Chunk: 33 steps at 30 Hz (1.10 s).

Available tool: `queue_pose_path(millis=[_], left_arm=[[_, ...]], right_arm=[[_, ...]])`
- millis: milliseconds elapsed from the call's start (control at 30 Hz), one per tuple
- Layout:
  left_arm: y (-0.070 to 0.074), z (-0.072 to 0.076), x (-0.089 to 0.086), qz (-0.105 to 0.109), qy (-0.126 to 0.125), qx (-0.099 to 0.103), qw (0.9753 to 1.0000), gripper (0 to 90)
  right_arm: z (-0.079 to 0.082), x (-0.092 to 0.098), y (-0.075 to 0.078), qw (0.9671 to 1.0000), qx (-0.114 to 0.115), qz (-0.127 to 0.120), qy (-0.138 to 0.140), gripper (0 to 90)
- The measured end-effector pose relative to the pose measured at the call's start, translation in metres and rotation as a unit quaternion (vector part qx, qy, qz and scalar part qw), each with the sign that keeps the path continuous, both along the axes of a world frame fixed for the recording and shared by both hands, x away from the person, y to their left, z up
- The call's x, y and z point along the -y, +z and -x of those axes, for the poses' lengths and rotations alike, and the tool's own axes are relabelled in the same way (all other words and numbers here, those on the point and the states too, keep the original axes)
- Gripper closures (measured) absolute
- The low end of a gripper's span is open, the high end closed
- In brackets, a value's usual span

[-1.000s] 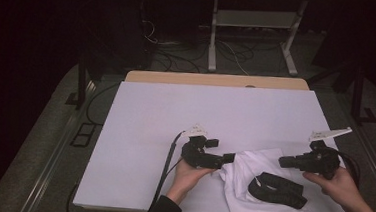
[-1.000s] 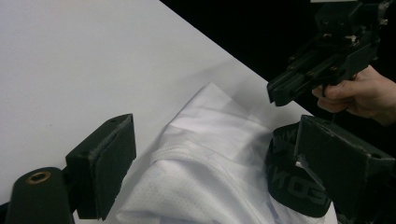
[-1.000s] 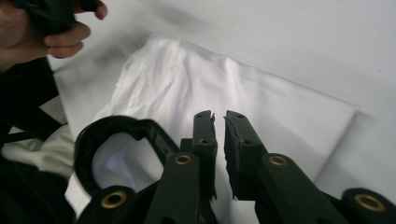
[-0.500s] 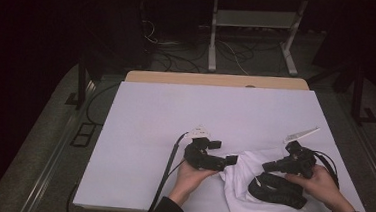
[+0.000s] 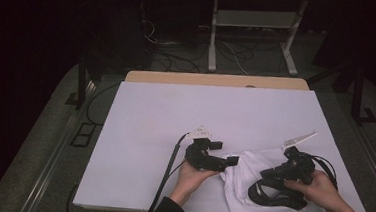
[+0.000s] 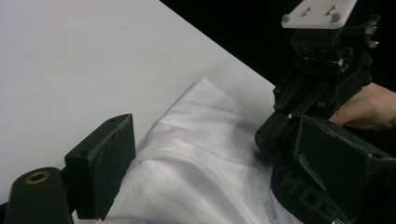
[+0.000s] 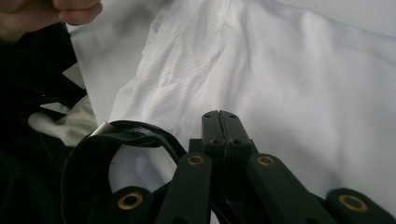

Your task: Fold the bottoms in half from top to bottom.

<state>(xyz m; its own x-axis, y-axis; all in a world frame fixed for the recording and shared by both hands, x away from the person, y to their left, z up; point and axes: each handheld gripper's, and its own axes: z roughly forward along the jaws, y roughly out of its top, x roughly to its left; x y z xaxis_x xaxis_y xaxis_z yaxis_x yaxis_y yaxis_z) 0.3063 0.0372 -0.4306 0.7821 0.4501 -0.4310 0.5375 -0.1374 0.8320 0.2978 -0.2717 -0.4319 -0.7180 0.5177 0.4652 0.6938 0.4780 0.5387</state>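
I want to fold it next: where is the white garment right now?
In the high view the white garment lies at the table's near right edge, between the left gripper and the right gripper.

White garment (image 5: 250, 190) on white table (image 5: 175, 115)

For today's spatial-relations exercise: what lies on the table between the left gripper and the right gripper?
In the high view, crumpled white mesh fabric fills the stretch between the left gripper and the right gripper; a black waistband lies on it by the right one.
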Motion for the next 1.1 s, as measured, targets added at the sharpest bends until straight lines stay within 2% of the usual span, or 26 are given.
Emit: queue_pose_path(millis=[67, 233, 433, 633, 800, 933, 1100], left_arm=[[0.0, 0.0, 0.0, -0.002, -0.001, 0.001, 1.0, 11.3], [0.0, 0.001, 0.001, -0.005, -0.002, 0.0, 1.0, 11.3], [0.0, 0.001, 0.001, -0.005, -0.003, 0.0, 1.0, 11.3], [-0.001, 0.001, 0.002, -0.005, 0.0, -0.003, 1.0, 11.3], [-0.001, 0.0, 0.003, -0.006, -0.001, -0.003, 1.0, 11.3], [-0.001, 0.0, 0.004, -0.007, -0.002, -0.003, 1.0, 11.2], [0.0, 0.0, 0.003, -0.006, 0.002, -0.003, 1.0, 10.7]], right_arm=[[0.004, 0.001, 0.001, 0.9999, -0.001, -0.013, 0.006, 88.4], [0.022, -0.001, 0.006, 0.9993, 0.007, -0.024, 0.029, 88.4], [0.042, 0.003, 0.01, 0.9983, 0.005, -0.036, 0.045, 87.6], [0.053, 0.007, 0.007, 0.9972, -0.002, -0.048, 0.058, 87.7], [0.058, 0.001, -0.002, 0.996, -0.016, -0.029, 0.083, 88.0], [0.06, -0.004, -0.009, 0.9946, -0.025, -0.004, 0.101, 88.3], [0.062, -0.006, -0.017, 0.9936, -0.033, 0.019, 0.106, 88.5]])
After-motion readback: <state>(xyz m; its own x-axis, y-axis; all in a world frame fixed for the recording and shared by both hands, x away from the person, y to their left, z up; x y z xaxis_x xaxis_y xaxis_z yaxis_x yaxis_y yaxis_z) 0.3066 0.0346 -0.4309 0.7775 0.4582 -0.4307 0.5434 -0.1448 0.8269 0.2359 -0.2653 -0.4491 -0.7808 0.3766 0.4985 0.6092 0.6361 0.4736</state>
